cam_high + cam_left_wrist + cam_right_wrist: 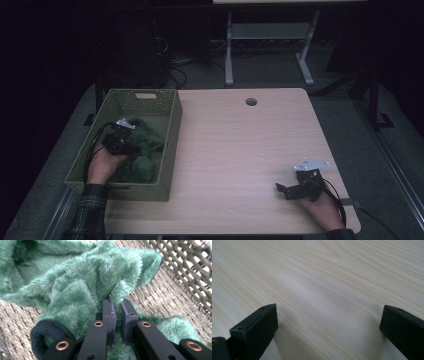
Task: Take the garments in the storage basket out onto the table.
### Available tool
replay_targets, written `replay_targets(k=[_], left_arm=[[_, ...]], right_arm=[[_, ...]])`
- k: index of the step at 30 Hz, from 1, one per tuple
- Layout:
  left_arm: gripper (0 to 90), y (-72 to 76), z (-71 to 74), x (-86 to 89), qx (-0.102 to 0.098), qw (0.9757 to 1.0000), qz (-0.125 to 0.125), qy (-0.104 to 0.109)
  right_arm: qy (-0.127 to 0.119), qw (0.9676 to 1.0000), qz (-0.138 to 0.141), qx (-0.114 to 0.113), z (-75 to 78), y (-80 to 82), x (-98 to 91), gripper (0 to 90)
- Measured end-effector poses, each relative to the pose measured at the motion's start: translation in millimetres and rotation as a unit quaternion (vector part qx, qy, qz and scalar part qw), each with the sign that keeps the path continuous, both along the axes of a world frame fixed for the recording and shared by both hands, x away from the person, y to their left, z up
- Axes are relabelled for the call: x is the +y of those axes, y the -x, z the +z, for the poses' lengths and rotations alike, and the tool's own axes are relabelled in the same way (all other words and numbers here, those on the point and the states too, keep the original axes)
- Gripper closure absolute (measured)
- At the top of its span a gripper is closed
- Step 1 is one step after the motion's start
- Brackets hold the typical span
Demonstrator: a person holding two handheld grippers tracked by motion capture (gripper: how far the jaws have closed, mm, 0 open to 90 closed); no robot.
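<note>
Garment: green plush garment (82, 282) lies inside the woven basket (170, 150).
Left tool (118, 315): clamped on a raised fold.
Right tool (327, 332): jaws apart over bare table (240, 145), right of basket.
Handling: soft, light, limp; pinch bunched folds.

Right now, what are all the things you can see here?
basket: one, green woven, on the table's left edge.
cloth: one, green and fluffy with a dark cuff, inside the basket.
table: one, light wood, with a round hole near its far edge.
frame: one, white metal legs, on the floor behind the table.
left gripper: one, black, in the basket, jaws pinched on a fold of the cloth.
right gripper: one, black, near the table's right front corner, jaws wide apart over bare wood.
hands: two, one behind each gripper, left sleeve plaid.
</note>
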State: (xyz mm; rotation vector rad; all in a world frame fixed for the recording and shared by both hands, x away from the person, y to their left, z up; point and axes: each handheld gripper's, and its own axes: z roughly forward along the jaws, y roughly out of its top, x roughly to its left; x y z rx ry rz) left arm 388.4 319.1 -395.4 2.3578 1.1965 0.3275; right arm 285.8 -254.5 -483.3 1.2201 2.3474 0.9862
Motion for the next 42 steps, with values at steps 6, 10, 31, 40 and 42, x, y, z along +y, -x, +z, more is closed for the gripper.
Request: replay_targets(k=[6, 10, 31, 40, 42], left_arm=[[83.9, 3.2, 17.0, 1.3, -0.028, 0.9994, 0.004, 0.019], [84.4, 6.2, 30.8, 0.9, -0.049, 0.9984, 0.002, 0.026], [85.0, 13.2, 92.5, 12.2, -0.138, 0.9882, 0.010, 0.066], [85.1, 14.8, 117.1, 4.2, -0.168, 0.9821, 0.001, 0.084], [85.1, 14.7, 120.6, 0.9, -0.173, 0.9809, -0.003, 0.089]], right_arm=[[0.000, 1.0000, 0.000, 0.000, 0.0, 0.0, 0.0, 1.0], [0.000, 1.0000, 0.000, 0.000, 0.0, 0.0, 0.0, 1.0], [0.000, 1.0000, 0.000, 0.000, 0.0, 0.0, 0.0, 1.0], [0.000, 1.0000, 0.000, 0.000, -0.1, -0.1, 0.0, 1.0], [0.000, 1.0000, 0.000, -0.001, -0.1, -0.1, 0.0, 1.0]])
